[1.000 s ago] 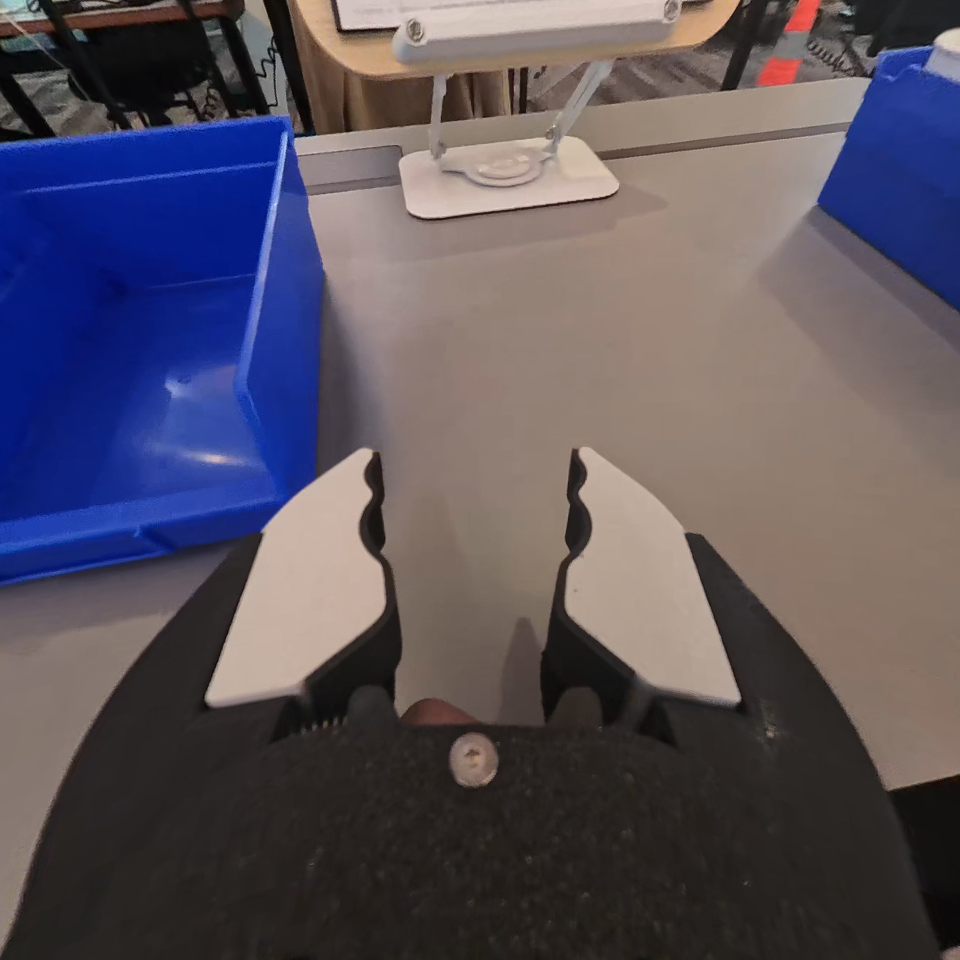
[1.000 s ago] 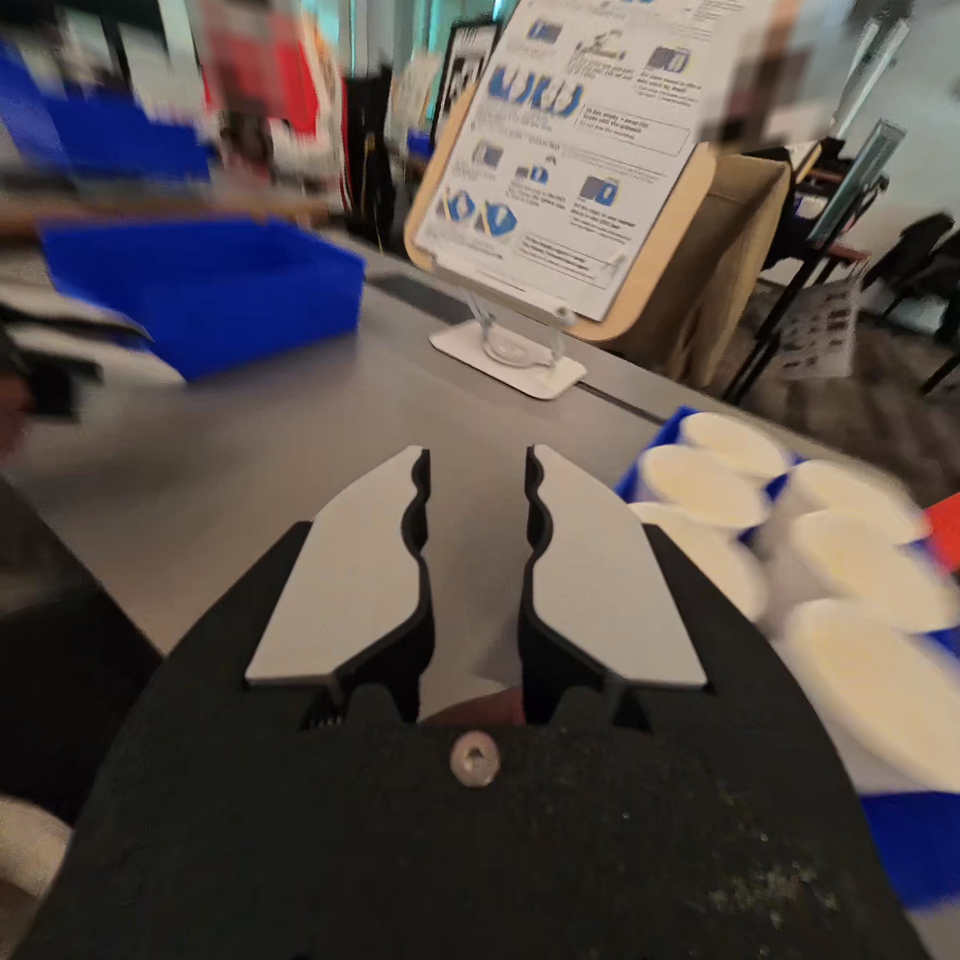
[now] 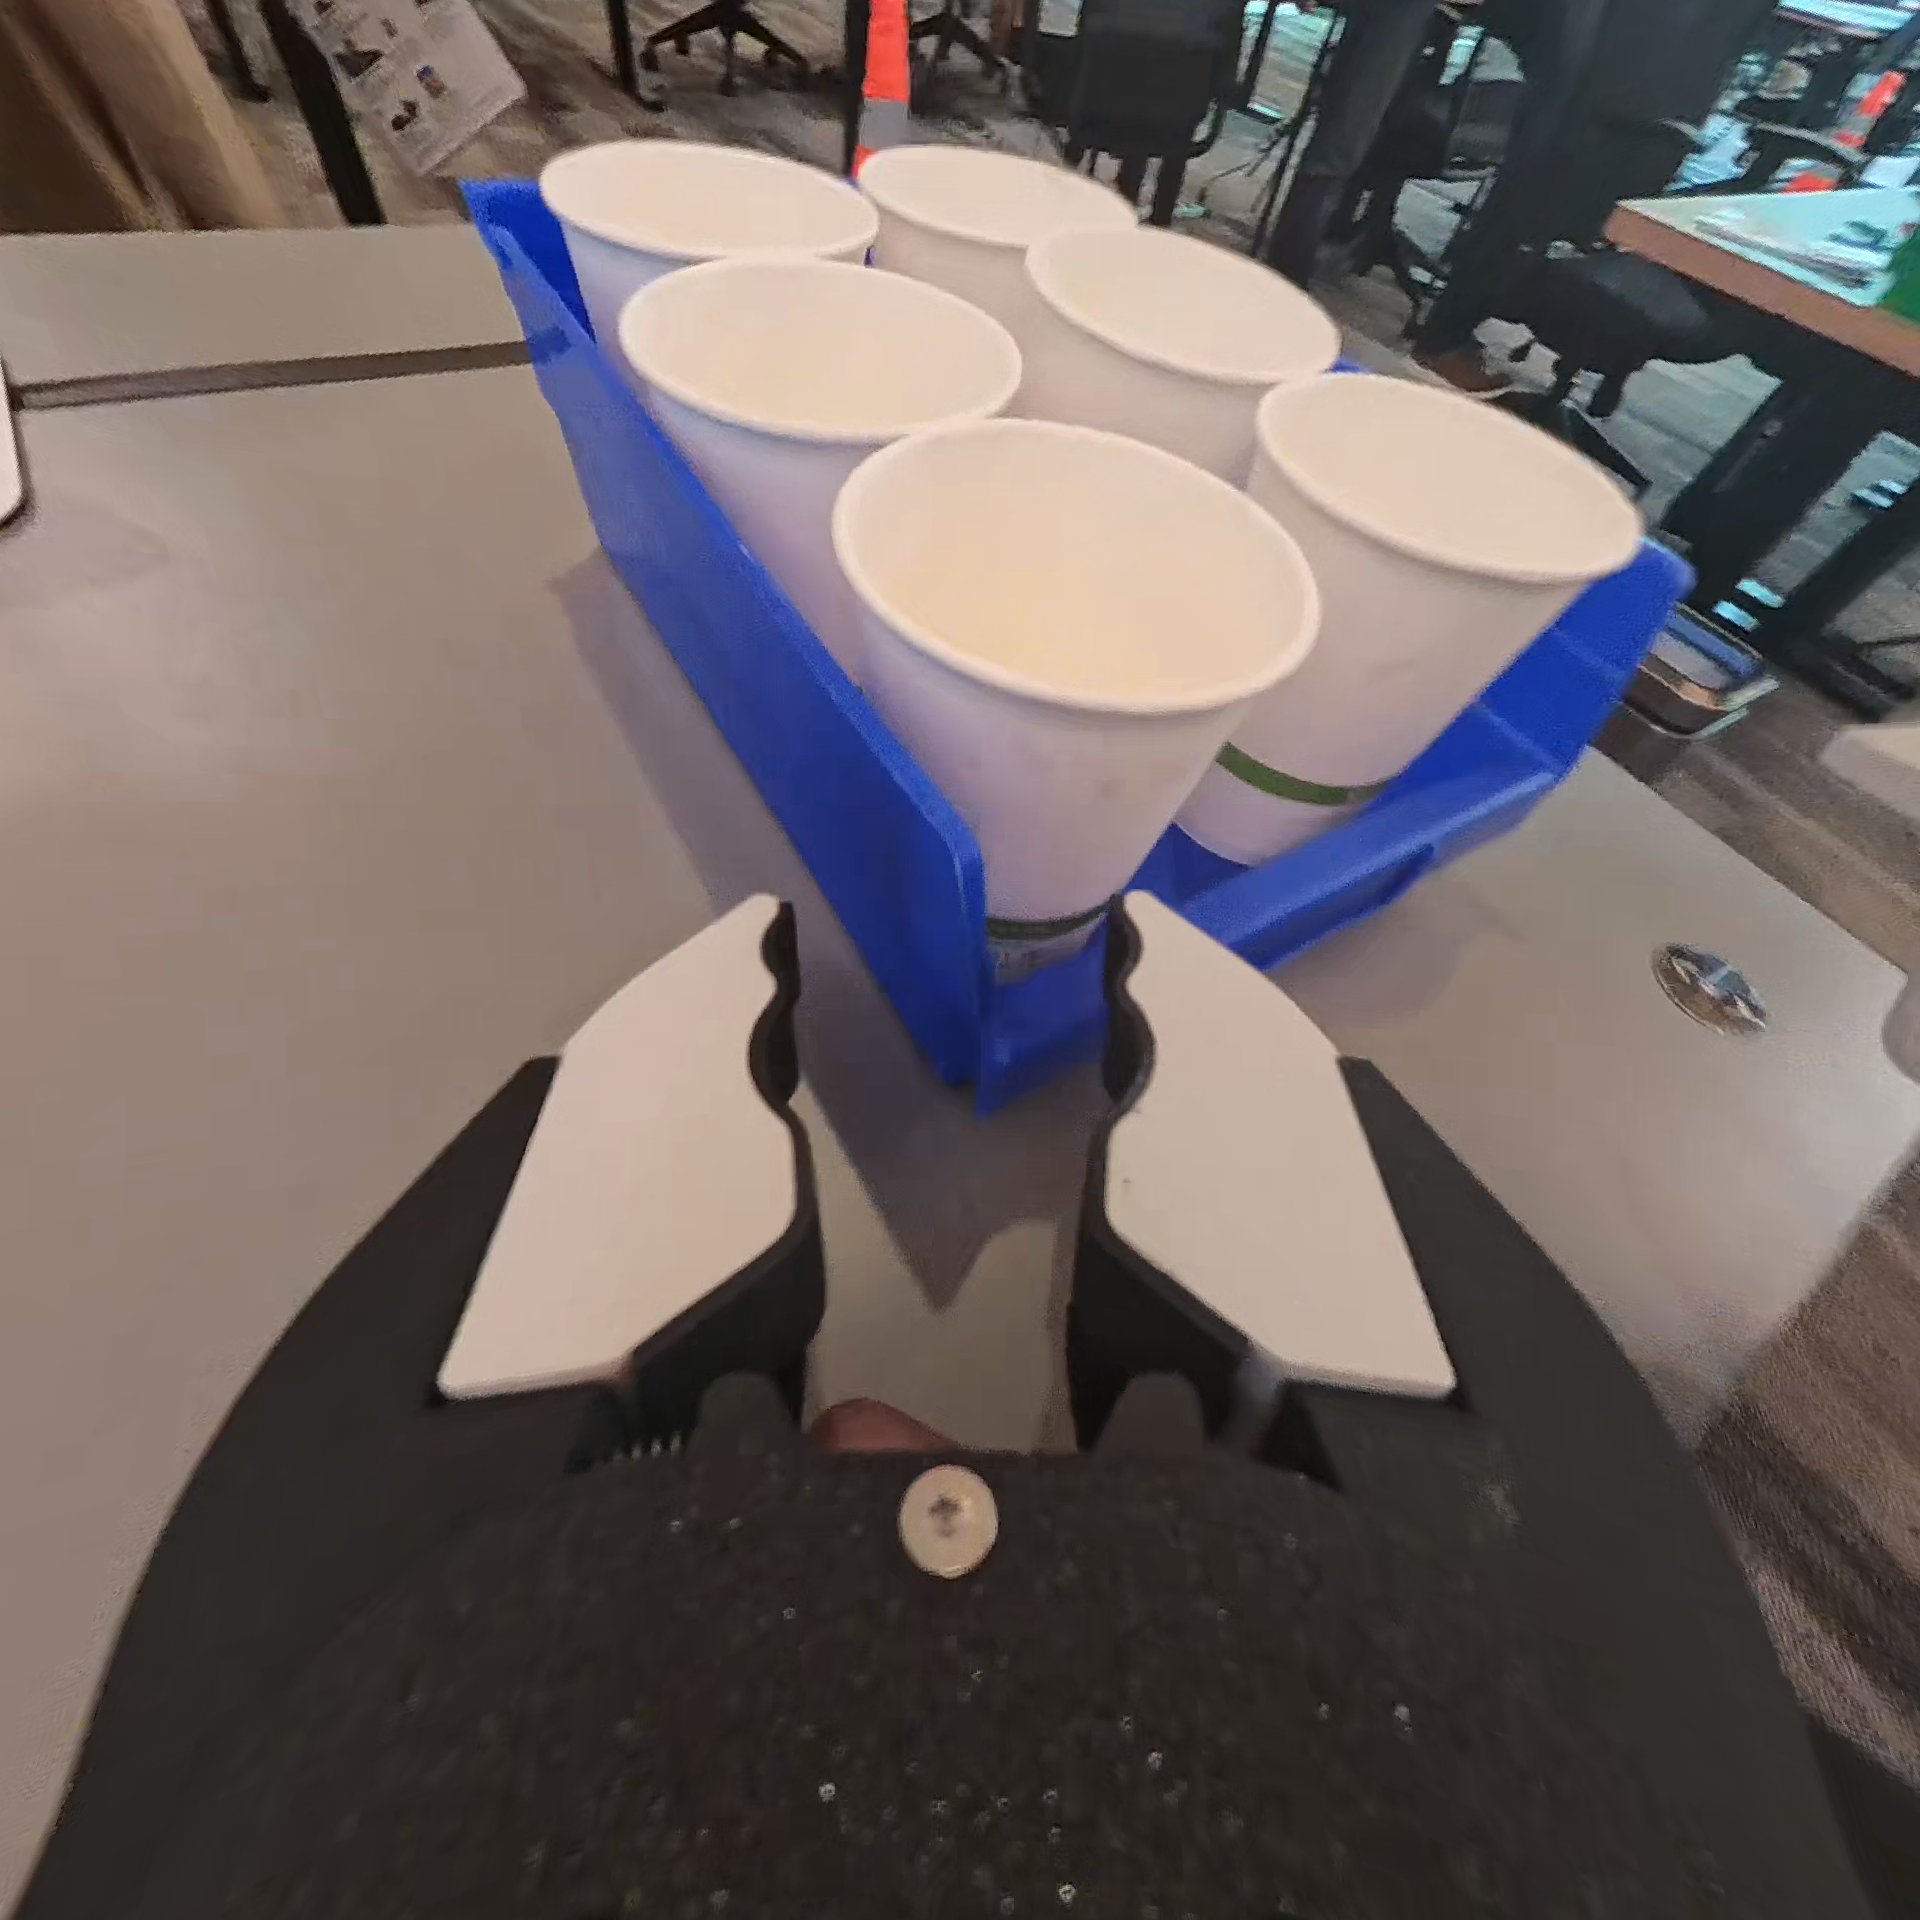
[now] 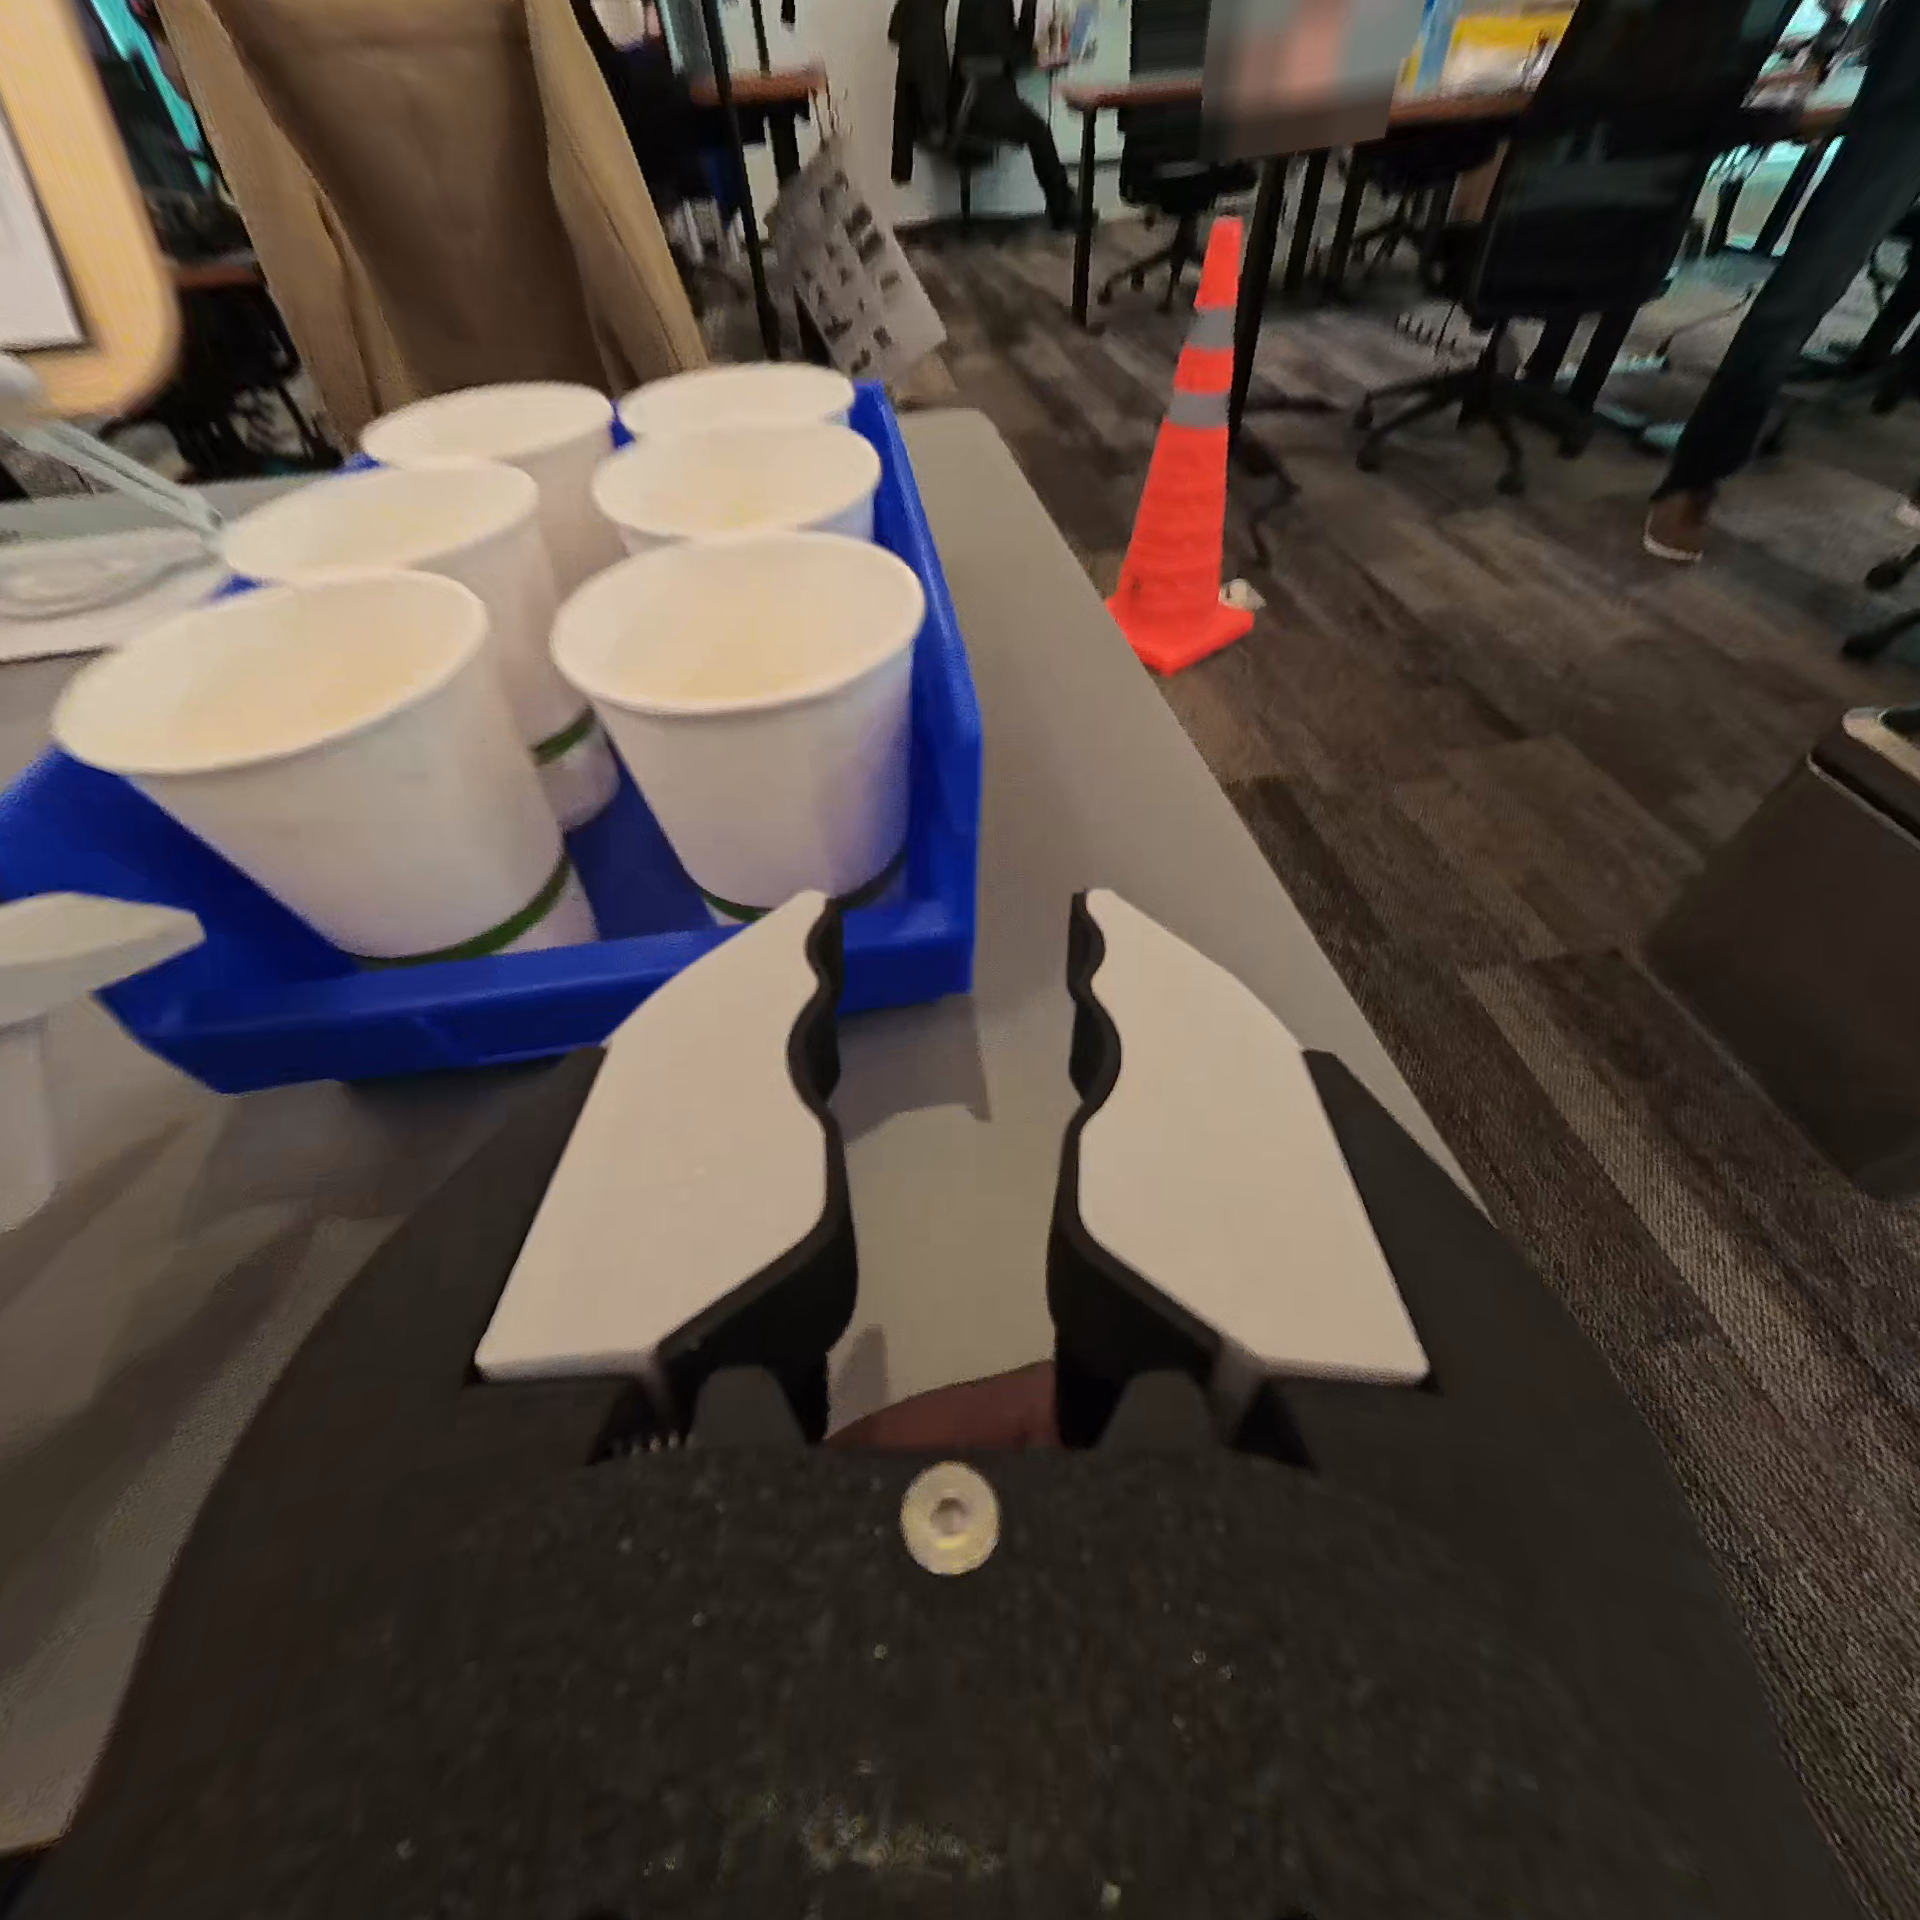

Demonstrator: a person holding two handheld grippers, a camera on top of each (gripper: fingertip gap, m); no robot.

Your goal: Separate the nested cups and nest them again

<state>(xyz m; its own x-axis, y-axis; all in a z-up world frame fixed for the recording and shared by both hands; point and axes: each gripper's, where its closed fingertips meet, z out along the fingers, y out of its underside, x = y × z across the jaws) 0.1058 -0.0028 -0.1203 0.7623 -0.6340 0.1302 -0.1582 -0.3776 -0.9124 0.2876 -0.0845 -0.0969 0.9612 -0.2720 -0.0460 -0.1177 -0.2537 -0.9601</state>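
Note:
Several white paper cups [image 3: 1070,623] stand upright in a blue bin [image 3: 810,769] on the grey table; green bands near their bases suggest nested pairs. They also show in the right wrist view [image 4: 312,758], in the same blue bin [image 4: 520,997]. My left gripper [image 3: 945,925] is open and empty, its tips just short of the bin's near corner and the nearest cup. My right gripper [image 4: 951,914] is open and empty, by the bin's right front corner, near another cup [image 4: 748,707]. The left gripper's finger [image 4: 73,945] shows at the left edge of the right wrist view.
The grey table [image 3: 260,831] ends just right of the bin [image 4: 1091,727]. An orange traffic cone [image 4: 1195,457] stands on the floor beyond. A white stand base [image 4: 62,571] sits behind the bin. Chairs and desks are farther back.
Both grippers have swung right, from the left blue bin and the sign stand to the bin of cups. The right gripper's fingers have opened wider.

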